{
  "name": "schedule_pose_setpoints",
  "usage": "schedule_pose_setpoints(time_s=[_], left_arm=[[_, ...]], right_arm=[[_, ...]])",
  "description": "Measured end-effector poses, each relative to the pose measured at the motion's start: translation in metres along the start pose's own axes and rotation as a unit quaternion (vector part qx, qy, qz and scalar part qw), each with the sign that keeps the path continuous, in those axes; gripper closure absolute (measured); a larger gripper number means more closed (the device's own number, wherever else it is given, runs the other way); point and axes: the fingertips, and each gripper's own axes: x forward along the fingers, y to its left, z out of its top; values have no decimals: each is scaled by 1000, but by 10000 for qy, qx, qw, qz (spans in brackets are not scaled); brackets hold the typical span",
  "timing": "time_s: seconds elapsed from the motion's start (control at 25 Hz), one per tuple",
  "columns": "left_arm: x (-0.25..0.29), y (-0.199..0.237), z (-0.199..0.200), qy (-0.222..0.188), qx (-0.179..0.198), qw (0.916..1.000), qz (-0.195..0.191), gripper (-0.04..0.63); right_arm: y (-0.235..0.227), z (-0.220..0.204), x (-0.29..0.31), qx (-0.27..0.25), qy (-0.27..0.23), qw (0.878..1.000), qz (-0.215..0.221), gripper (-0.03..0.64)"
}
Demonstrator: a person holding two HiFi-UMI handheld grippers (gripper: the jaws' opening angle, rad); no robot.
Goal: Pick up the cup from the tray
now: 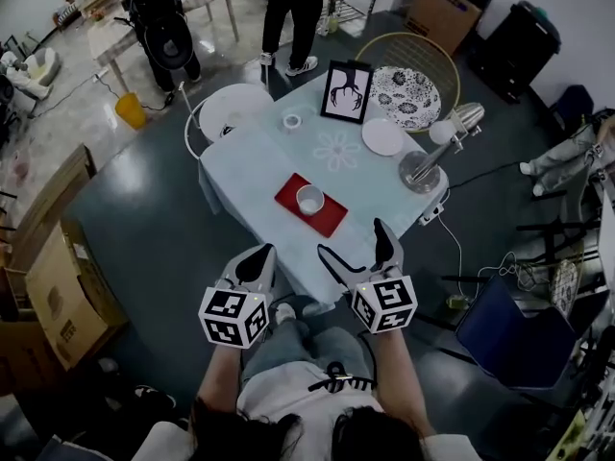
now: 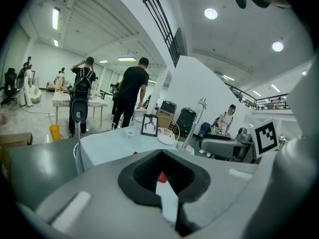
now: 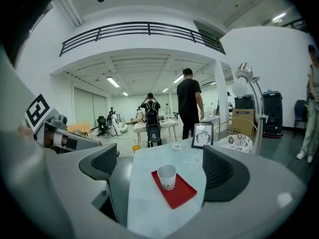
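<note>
A white paper cup stands upright on a red tray near the front edge of the pale blue table. Both grippers hang short of the table, over the person's lap. My right gripper is open and empty. In the right gripper view the cup and the tray lie ahead between its spread jaws, well apart from my right gripper. My left gripper is shut with nothing in it. The left gripper view is mostly blocked by my left gripper, whose jaws are closed.
Farther back on the table are a framed picture, a patterned plate, a white plate, a tape roll and a desk lamp. A white chair stands at the table's left. Cardboard boxes sit left; people stand behind.
</note>
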Motion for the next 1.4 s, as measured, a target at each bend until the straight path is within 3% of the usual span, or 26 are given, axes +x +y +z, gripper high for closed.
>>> schedule_pose_setpoints(time_s=[0.32, 0.8, 1.4], left_arm=[[21, 8, 11, 74, 39, 9992, -378, 595], [73, 46, 8, 216, -165, 9993, 255, 595], [137, 70, -15, 494, -321, 9973, 438, 595]], right_arm=[[0, -3, 47, -62, 226, 9997, 115, 54], [-6, -77, 129, 41, 1170, 9919, 487, 51], [-19, -127, 192, 6, 1754, 9819, 707, 94]])
